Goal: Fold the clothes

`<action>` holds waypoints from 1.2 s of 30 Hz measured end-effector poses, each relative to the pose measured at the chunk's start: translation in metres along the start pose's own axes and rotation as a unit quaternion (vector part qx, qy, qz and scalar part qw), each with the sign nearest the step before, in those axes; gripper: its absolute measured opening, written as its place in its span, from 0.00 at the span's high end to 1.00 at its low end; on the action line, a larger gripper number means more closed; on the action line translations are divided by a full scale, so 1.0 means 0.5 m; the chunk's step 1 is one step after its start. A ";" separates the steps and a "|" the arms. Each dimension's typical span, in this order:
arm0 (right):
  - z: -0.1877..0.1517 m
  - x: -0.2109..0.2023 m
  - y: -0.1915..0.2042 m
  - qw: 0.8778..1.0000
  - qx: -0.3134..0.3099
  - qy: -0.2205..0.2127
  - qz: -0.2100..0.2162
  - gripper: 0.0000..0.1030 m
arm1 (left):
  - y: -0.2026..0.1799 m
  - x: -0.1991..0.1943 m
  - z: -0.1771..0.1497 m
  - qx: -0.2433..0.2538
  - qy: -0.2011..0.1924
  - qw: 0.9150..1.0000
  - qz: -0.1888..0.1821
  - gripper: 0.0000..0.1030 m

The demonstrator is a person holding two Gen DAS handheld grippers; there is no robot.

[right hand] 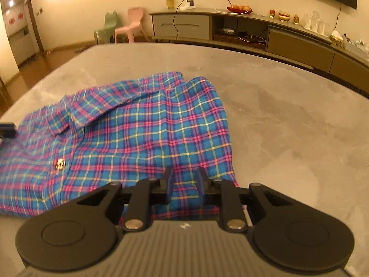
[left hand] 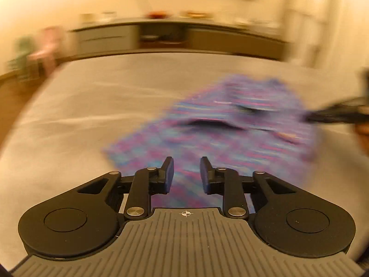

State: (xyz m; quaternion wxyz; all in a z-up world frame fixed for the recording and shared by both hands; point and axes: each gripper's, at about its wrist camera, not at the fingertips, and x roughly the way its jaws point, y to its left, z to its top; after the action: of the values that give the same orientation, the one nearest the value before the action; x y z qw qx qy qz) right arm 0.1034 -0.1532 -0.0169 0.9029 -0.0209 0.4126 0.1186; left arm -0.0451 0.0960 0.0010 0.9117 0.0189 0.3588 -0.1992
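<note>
- Plaid shirt is lying on the grey table, partly folded, collar and a button facing up; probably mid-fold, with the sides already brought in.
- Right tongs are sitting low over the shirt's near edge, on its right side, with the fingers parted and plaid cloth showing in the gap.
- Not gripping anything as far as I can see; the jaws are released, and cloth is lying under and between them rather than pinched.
- Left tongs are also spread apart, hovering over the shirt's near corner, nothing between the pads.
- Left wrist view is heavily motion-blurred, so contact with the fabric is hard to call; it looks like they are just above it.
- In that view the right tongs are showing as a dark smear at the shirt's far right edge.
- In the right wrist view a bit of the left tongs is poking in at the left frame edge, beside the shirt's left side.
- So one tool is sitting on each side of the garment, which fits lining up for a two-handed grab of the near hem to fold it toward the collar.
- Shirt is lying in front of both tools, between them, near the table's front.
- Sideboard and chairs are standing well apart behind the table, not involved.
</note>
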 end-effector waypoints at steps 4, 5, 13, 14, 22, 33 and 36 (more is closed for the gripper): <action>-0.047 -0.041 0.019 0.999 0.022 0.001 -0.041 0.79 | -0.052 0.034 -0.037 0.081 0.041 0.996 -0.024 0.78; -0.062 -0.056 0.026 0.998 0.030 0.003 -0.052 0.79 | -0.047 0.047 -0.040 0.085 0.044 0.995 -0.015 0.80; -0.122 -0.190 0.092 0.999 0.037 0.017 0.012 0.74 | 0.032 0.071 0.058 0.061 0.005 0.997 0.056 0.86; -0.104 -0.203 0.091 0.999 0.031 -0.003 0.012 0.72 | 0.032 0.058 0.069 0.061 -0.008 0.997 0.046 0.85; -0.029 -0.027 -0.009 1.000 -0.007 -0.003 -0.027 0.73 | 0.081 0.195 0.107 0.051 0.032 0.996 0.071 0.73; -0.027 -0.009 -0.096 0.997 0.021 -0.018 -0.070 0.53 | 0.089 0.260 0.159 0.033 0.033 0.995 0.091 0.69; 0.003 -0.006 -0.110 0.995 0.032 -0.034 -0.084 0.62 | 0.085 0.267 0.171 0.031 0.021 0.994 0.104 0.79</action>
State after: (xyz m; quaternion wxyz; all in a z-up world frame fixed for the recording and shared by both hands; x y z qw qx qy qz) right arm 0.1156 -0.2067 -0.0169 0.9236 -0.0231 0.3816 0.0296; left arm 0.1150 0.0732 -0.0285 0.9188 0.0887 0.3673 -0.1143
